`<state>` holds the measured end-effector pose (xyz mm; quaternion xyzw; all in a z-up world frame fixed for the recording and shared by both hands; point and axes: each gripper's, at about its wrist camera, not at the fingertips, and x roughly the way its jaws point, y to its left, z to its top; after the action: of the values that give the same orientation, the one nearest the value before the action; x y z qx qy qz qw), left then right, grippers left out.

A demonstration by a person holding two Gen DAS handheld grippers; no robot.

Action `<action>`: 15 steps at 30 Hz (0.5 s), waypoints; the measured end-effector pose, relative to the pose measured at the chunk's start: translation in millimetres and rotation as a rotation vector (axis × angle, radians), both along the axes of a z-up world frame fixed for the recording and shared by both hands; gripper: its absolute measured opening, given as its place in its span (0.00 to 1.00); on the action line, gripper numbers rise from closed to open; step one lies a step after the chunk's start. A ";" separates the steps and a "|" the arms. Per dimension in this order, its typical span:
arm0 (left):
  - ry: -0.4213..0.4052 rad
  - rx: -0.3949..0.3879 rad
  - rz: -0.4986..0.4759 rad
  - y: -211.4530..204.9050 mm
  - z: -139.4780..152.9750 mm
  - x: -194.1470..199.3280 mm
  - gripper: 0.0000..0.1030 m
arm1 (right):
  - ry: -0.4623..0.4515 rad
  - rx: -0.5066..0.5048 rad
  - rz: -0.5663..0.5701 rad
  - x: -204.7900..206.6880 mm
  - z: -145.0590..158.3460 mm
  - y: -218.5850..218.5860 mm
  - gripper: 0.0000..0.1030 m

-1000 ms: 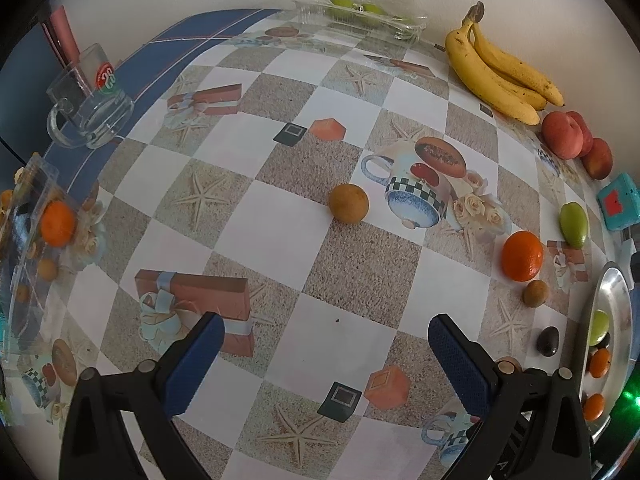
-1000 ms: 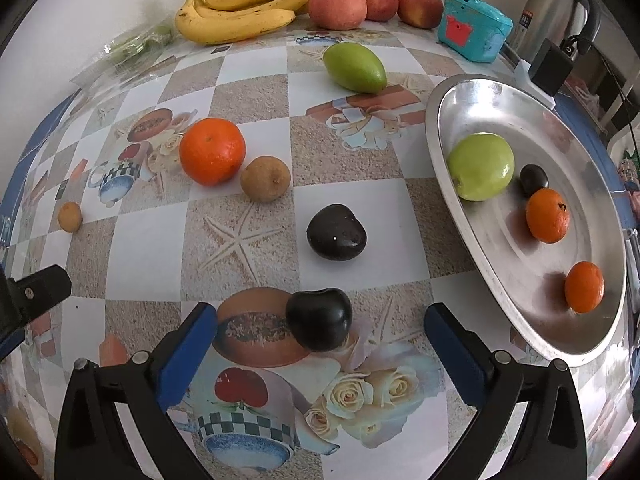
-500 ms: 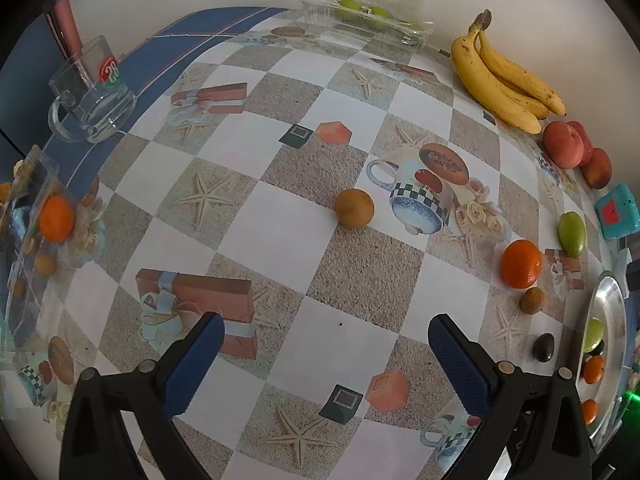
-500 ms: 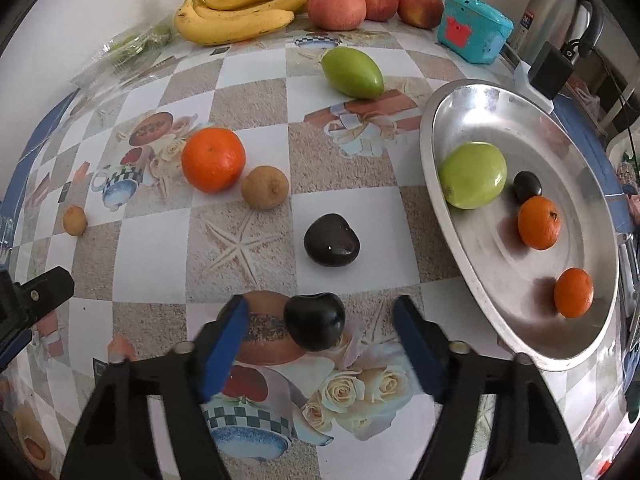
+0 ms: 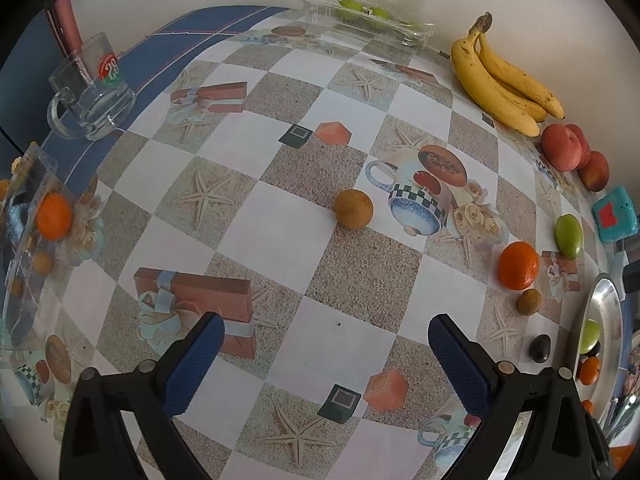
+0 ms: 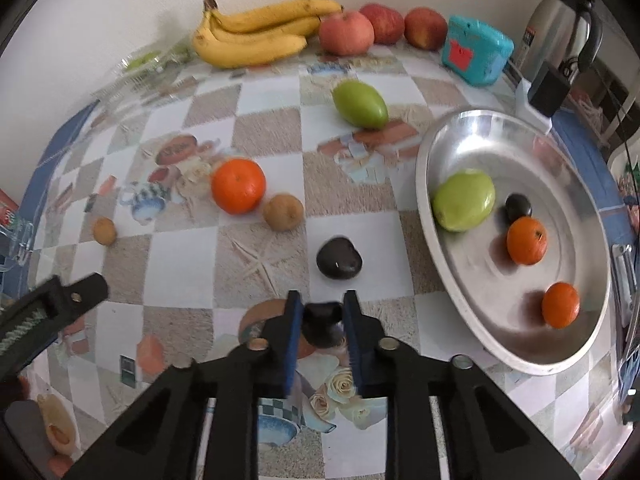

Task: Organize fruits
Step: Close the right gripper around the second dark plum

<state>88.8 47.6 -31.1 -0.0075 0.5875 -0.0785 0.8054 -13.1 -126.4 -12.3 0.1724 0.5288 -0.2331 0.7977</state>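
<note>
Right wrist view: your right gripper (image 6: pixel 322 314) is clamping the dark plum (image 6: pixel 322 320) just above the tablecloth (image 6: pixel 192 248). Left gripper (image 5: pixel 324 350) is gaping, empty. Keep the squeeze gentle while carrying toward the steel tray (image 6: pixel 472 280).

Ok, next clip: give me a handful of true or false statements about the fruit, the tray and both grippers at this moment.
1. The right gripper is shut on a dark fruit. True.
2. The metal tray holds two oranges. True.
3. The left gripper holds the small brown fruit. False: its fingers are open and empty; that fruit lies on the tablecloth beyond them.
4. The bananas are in the tray. False: they lie by the wall.
5. A green fruit lies in the tray. True.
</note>
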 end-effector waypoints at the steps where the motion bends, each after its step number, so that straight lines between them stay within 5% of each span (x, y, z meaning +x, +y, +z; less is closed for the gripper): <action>1: 0.000 0.002 -0.002 -0.5 0.0 -0.1 1.00 | -0.004 -0.002 0.000 -0.8 3.2 0.2 0.18; 15: -0.004 0.005 -0.011 -3.6 -0.2 -1.5 1.00 | -0.006 0.040 0.016 1.7 1.1 -6.4 0.25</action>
<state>87.3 44.0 -31.3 -0.0022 0.5861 -0.0815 0.8061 -11.4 -132.8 -11.2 0.1847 0.5322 -0.2159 0.7975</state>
